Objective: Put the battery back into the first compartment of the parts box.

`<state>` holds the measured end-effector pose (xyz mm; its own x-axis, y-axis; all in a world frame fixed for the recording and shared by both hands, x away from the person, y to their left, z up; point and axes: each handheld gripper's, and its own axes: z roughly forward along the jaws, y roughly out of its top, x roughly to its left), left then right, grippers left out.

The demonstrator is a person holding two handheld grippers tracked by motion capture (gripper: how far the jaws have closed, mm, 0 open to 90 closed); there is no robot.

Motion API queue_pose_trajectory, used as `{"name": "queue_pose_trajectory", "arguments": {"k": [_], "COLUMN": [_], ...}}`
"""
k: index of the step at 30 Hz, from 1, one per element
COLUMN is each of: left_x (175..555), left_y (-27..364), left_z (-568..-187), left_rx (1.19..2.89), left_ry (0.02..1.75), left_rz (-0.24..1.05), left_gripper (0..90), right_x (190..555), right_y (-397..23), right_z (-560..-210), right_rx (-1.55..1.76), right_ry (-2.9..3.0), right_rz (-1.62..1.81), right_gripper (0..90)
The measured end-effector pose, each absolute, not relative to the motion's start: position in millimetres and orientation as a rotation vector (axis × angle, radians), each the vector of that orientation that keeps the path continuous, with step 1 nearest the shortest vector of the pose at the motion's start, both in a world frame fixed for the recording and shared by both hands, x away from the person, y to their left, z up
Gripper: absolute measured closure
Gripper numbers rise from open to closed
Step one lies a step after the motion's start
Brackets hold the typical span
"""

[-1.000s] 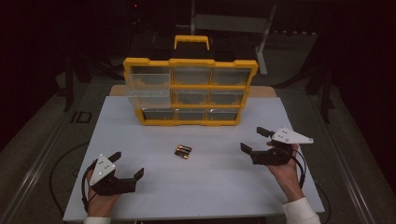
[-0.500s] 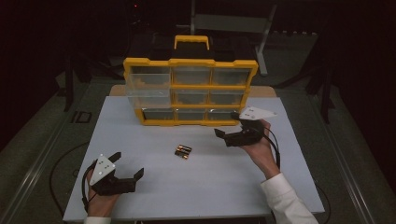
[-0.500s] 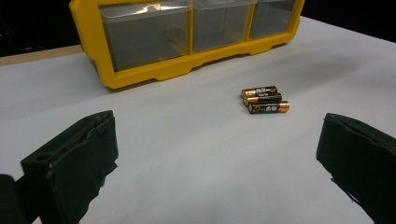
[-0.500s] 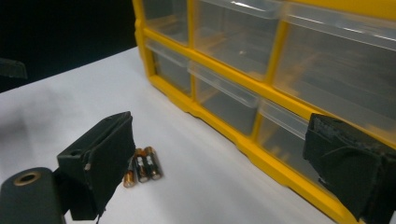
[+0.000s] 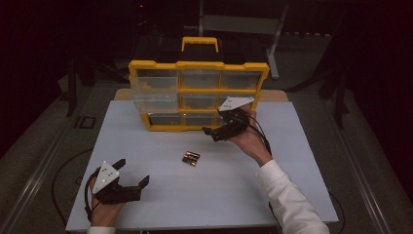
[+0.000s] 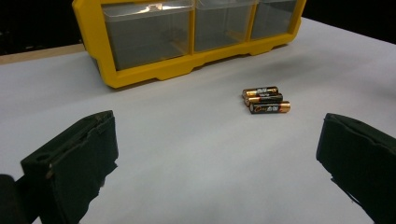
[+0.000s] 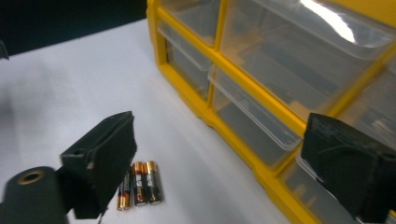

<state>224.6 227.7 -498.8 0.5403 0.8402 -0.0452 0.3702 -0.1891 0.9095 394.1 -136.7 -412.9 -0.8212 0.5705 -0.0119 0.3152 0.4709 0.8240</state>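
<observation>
Movement on the right side only. Right gripper [image 5: 214, 124] swung in from the table's [image 5: 234, 185] right edge over the past second and now held up against the organizer [image 5: 197, 66], level with its lower drawers [image 7: 252, 135], near the right end. Jaws spread wide, nothing between them (seen along them in the right gripper view, one jaw low by the batteries, the other across the clear drawer fronts). Not yet touching any drawer, as far as can be told.

Left gripper [image 5: 132, 171] unmoved through all three moments: parked at the near left corner, resting on the table, jaws gaping just as wide and likewise empty.

Batteries [image 5: 191, 158] unmoved too. Three of them, side by side and touching, lying flat mid-table, a little in front of the organizer and well apart from the left gripper. Closer to the right one, but passed over rather than picked up.

Probably means a drawer first, batteries second: reaching past them to the organizer looks like the start of pulling a drawer open to make room. All drawers shut for now, so very early in the job. Next likely called for: closing on a drawer's front lip (thin, slick plastic, easy to slip off) and drawing it straight out without dragging the whole organizer forward.
</observation>
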Motion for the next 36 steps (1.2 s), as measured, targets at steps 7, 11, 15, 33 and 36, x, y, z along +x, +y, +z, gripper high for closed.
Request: {"name": "queue_pose_trajectory", "arguments": {"k": [7,11,15,33,36], "left_x": [224,224,224,224,225], "left_y": [229,229,228,228,228], "left_z": [-499,-499,-499,-499,-499], "left_rx": [1.785,1.787,1.787,1.79,1.792], "left_ry": [1.005,1.004,1.005,1.005,1.004], "left_rz": [0.593,0.59,0.588,0.58,0.58], "left_gripper": [0.0,0.0,0.0,0.0,0.0], "right_x": [407,410,416,428,428], "right_y": [-112,-105,-94,-61,-60], "right_z": [-417,-421,-429,-445,-446], "right_rx": [0.656,0.63,0.585,0.467,0.464], "right_ry": [2.559,2.606,2.675,2.834,2.843], "right_rz": [1.091,1.014,0.888,0.626,0.62], "right_gripper": [12.4,12.3,12.3,12.7,12.8]}}
